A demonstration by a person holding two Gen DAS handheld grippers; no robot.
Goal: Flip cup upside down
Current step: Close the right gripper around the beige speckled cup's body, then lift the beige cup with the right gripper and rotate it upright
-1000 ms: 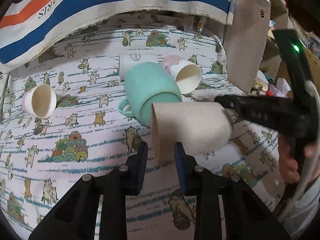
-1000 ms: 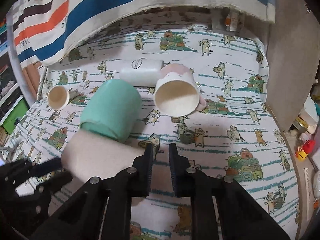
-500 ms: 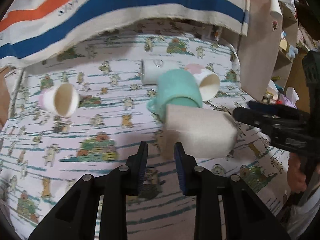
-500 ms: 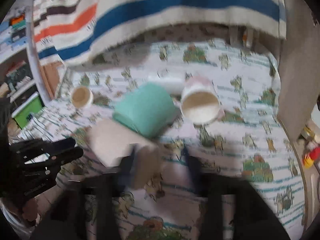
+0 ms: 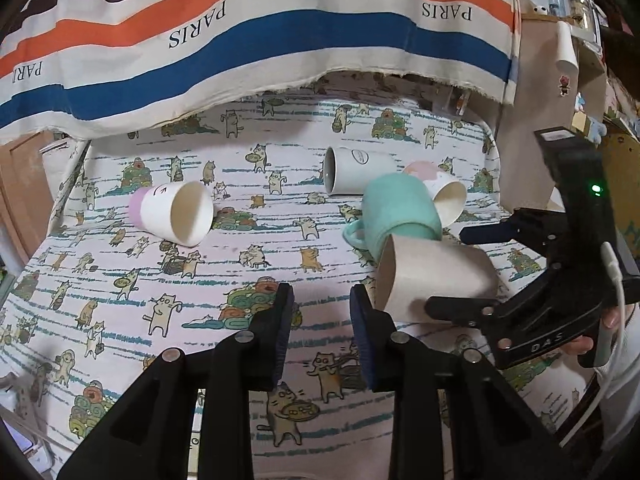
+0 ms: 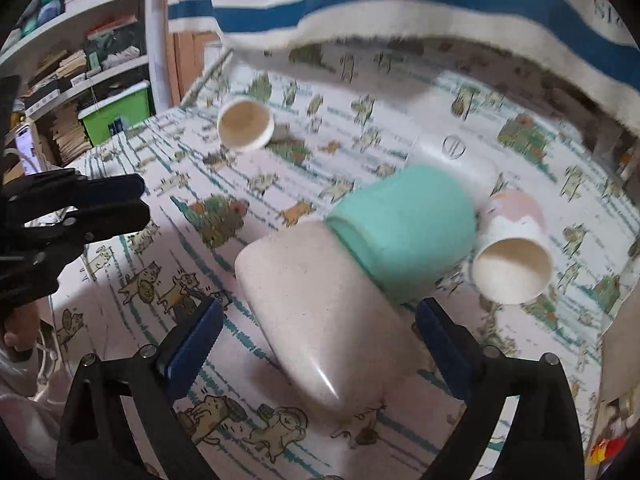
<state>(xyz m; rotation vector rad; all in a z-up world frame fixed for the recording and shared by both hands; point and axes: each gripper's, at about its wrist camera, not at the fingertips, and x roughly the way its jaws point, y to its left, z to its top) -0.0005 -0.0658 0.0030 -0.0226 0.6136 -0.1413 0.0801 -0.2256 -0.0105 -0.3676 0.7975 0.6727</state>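
A beige cup [image 6: 320,312] lies on its side on the cat-print tablecloth [image 6: 140,280], its mouth against a teal mug [image 6: 404,236]. My right gripper [image 6: 316,332] is open, its blue-padded jaws straddling the beige cup without touching it. In the left wrist view the beige cup [image 5: 436,276] lies right of centre with the right gripper [image 5: 480,268] around its base. My left gripper [image 5: 320,332] is nearly closed and empty, just left of the cup's rim.
A teal mug [image 5: 396,208], a white mug [image 5: 356,170], a pink-bottomed paper cup [image 5: 444,192] and another paper cup [image 5: 176,212] lie on their sides. A striped PARIS cloth [image 5: 256,40] hangs behind. Shelves [image 6: 80,60] stand left.
My right gripper has opened wide and swung round to straddle the beige cup. My left gripper has pulled back and to the left, away from the cup's rim.
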